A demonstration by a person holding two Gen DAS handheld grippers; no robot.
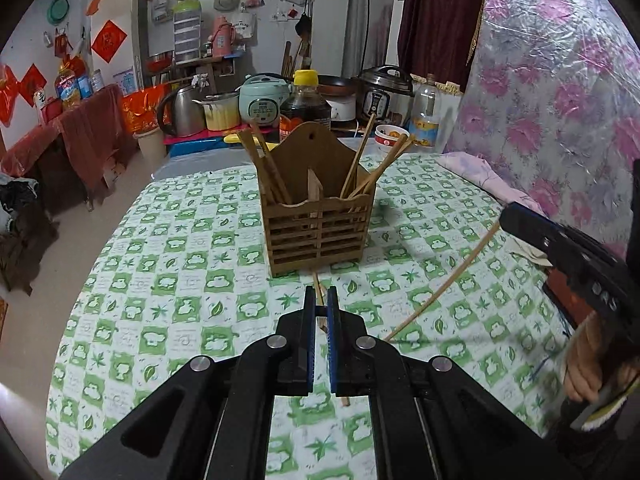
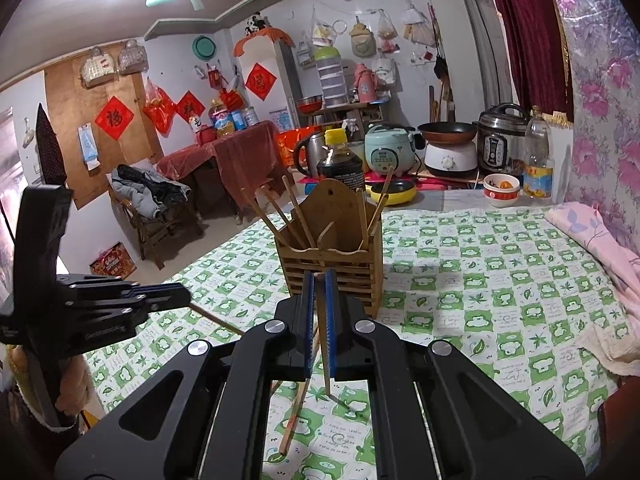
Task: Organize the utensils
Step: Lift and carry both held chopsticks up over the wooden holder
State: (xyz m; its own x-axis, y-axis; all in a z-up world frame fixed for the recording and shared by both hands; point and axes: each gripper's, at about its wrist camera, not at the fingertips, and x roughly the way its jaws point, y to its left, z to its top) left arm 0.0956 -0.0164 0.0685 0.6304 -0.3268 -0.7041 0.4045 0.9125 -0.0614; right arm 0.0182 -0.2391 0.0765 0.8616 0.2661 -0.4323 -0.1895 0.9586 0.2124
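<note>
Up close, the left gripper (image 1: 321, 300) is clamped on one chopstick (image 1: 320, 300). Its own camera only shows a short bit between the pads. The right gripper (image 2: 319, 280) is pinching a chopstick too (image 2: 322, 336), and the left view shows that one's (image 1: 444, 284) full length slanting down to the checked tablecloth (image 1: 180, 280). Further back is the wooden holder (image 1: 318, 216), with more chopsticks in both compartments.

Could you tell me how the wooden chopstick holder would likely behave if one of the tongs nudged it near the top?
The chopstick holder looks tall, narrow and slatted, so probably light and tippy. Its chopsticks lean loosely and would likely rattle or shift.
</note>
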